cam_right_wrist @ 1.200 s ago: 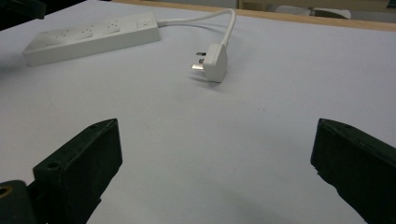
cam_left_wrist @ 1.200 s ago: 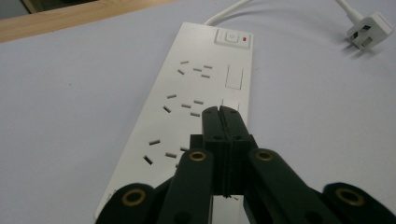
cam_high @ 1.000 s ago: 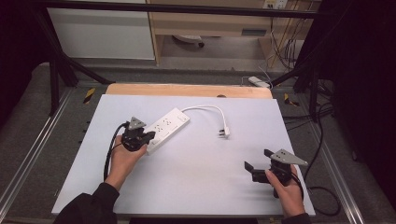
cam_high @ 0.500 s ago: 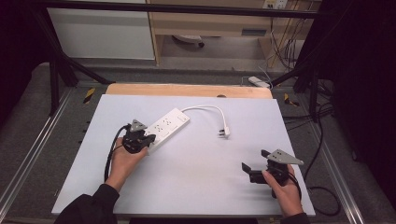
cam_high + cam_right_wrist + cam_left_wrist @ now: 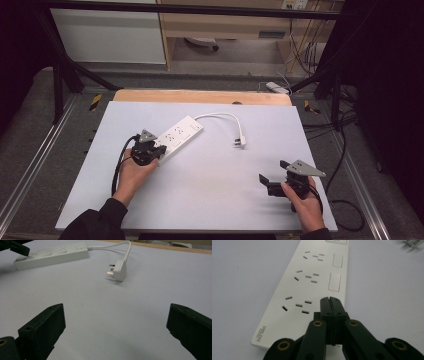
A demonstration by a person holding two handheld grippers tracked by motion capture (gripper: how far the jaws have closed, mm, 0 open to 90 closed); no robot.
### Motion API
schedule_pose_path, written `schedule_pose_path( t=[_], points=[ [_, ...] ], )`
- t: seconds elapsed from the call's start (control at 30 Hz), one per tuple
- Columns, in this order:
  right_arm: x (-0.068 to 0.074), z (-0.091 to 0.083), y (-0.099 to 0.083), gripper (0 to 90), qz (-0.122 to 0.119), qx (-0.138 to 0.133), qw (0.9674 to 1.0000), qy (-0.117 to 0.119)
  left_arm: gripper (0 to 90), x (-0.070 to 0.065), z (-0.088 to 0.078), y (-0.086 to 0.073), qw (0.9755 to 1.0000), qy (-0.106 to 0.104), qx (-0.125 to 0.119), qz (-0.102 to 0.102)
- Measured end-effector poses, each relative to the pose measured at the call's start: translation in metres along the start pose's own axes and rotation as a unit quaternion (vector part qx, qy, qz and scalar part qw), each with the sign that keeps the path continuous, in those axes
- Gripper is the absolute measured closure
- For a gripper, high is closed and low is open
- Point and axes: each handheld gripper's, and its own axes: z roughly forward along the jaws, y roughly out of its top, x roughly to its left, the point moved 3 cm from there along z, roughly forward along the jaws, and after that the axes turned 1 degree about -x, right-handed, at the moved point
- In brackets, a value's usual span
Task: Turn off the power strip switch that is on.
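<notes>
My left claw (image 5: 329, 300), jaws pressed together and empty, rests on the near end of the white power strip (image 5: 176, 138) lying on the surface (image 5: 215, 190), likely pinning it, while my right claw (image 5: 116, 335) hangs wide open, probably next fetching the plug (image 5: 119, 270)

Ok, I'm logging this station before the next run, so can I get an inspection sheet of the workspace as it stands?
Surface: white tabletop with a wooden strip along the far edge.
Job's things: white power strip lying flat, sockets up; its white cord loops to the plug, lying unplugged on the table.
Clutter: nothing seen on the table.
Grippers: left gripper shut, jaws pressed together over the near end of the strip; right gripper open wide, holding nothing, near the right front corner.
Cables: a black cable trails from the left gripper; another beside the right.
Surroundings: dark floor, black frame bars, wooden shelving behind.
</notes>
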Motion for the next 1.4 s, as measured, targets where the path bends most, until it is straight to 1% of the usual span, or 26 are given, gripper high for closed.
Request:
schedule_pose_path(
  t=[0.33,0.73,0.83,1.4],
  points=[
    [-0.0007,-0.0002,0.0003,2.7,-0.002,-0.002,1.0,-0.001,90.0,-0.0001,0.0002,-0.002,1.0,0.0,-0.002,-0.005],
    [-0.0007,-0.0002,0.0002,2.6,-0.001,-0.002,1.0,0.0,90.0,-0.0013,0.0003,-0.0034,1.0,0.001,-0.006,-0.002],
    [-0.0002,-0.0004,0.0002,2.6,0.0,-0.001,1.0,0.002,90.0,-0.001,0.0003,-0.0042,0.9999,0.0,-0.01,-0.005],
    [-0.001,-0.0005,0.0005,2.5,-0.001,-0.004,1.0,0.001,90.0,-0.0014,0.0007,-0.0044,0.9999,-0.001,-0.012,-0.004]
  ],
)
